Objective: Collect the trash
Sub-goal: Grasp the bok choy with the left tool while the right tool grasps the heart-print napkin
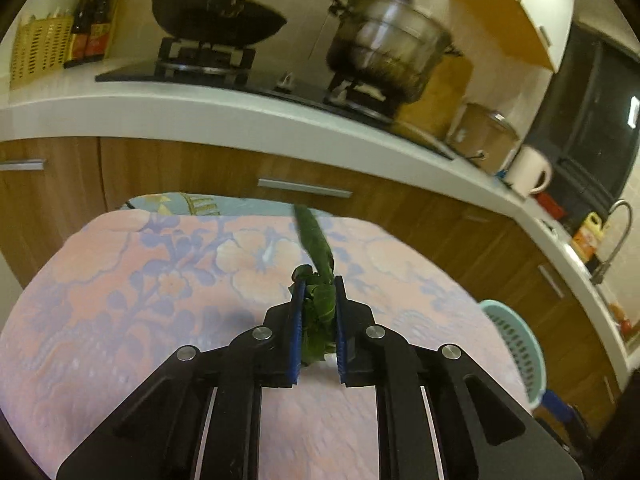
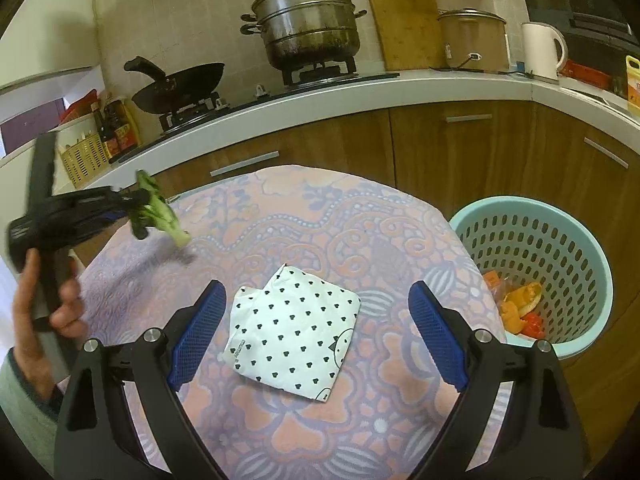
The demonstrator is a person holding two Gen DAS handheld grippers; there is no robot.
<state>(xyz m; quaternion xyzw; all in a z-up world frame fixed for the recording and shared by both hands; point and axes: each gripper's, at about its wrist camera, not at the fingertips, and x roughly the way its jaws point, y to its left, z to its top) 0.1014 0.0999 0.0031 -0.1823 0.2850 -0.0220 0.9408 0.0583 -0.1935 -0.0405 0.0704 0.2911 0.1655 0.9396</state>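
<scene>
My left gripper (image 1: 318, 284) is shut on a green leafy vegetable scrap (image 1: 316, 264) and holds it above the flowered tablecloth (image 1: 140, 288). From the right wrist view the left gripper (image 2: 132, 204) shows at the far left with the scrap (image 2: 160, 212) hanging from it. My right gripper (image 2: 316, 300) is open, its blue pads on either side of a white packet with small dark hearts (image 2: 294, 330) that lies on the cloth. A light-blue perforated trash basket (image 2: 560, 248) stands to the table's right, with orange peel (image 2: 520, 308) inside.
A kitchen counter (image 2: 360, 96) runs behind the table with a wok (image 2: 180, 84), a steamer pot (image 2: 308, 20), a cutting board (image 2: 404, 24) and a white kettle (image 2: 542, 50). Wooden cabinets (image 2: 460, 152) are below. The basket's rim also shows in the left wrist view (image 1: 520, 344).
</scene>
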